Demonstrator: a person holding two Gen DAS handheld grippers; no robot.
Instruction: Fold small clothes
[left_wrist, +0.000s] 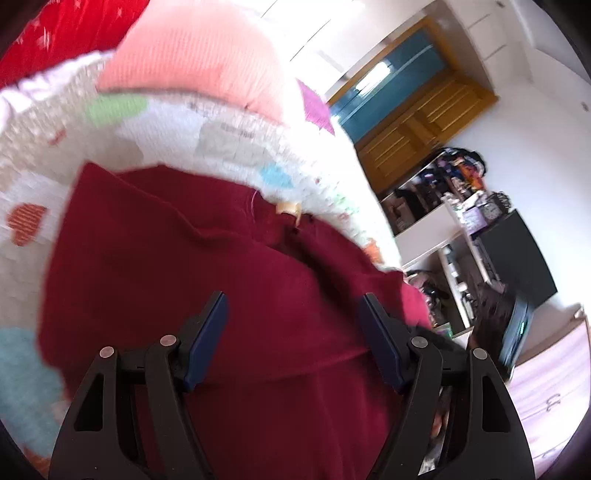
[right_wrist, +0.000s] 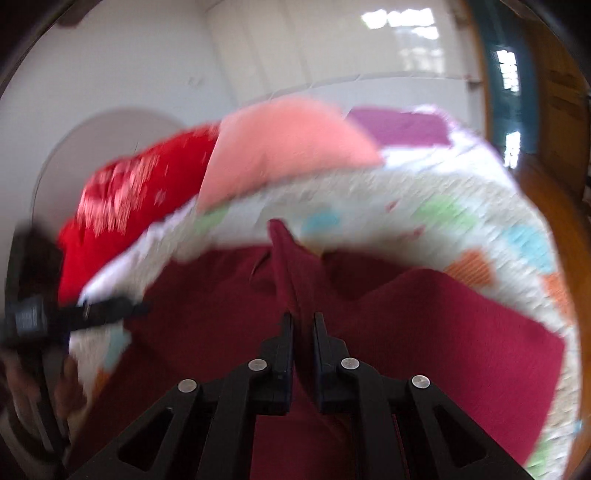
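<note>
So the maroon garment (left_wrist: 229, 280) is lying on the heart-print quilt (left_wrist: 229, 144). The right gripper (right_wrist: 303, 325) is pinching a raised ridge of it, probably to carry a fold over, while the left gripper (left_wrist: 293, 314) is hovering above it, fingers spread wide, holding nothing.

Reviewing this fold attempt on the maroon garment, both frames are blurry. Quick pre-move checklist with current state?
1. Right gripper shut on a raised fold of the maroon garment: ok.
2. Left gripper open, nothing between its fingers: ok if regrasp is next.
3. Left gripper over the garment: ok; contact cannot tell.
4. Garment lying flat: not ok, creased and bunched.
5. Garment fully on the patterned quilt: cannot tell, near edge out of view.
6. Pink pillow apart from the garment: ok.
</note>
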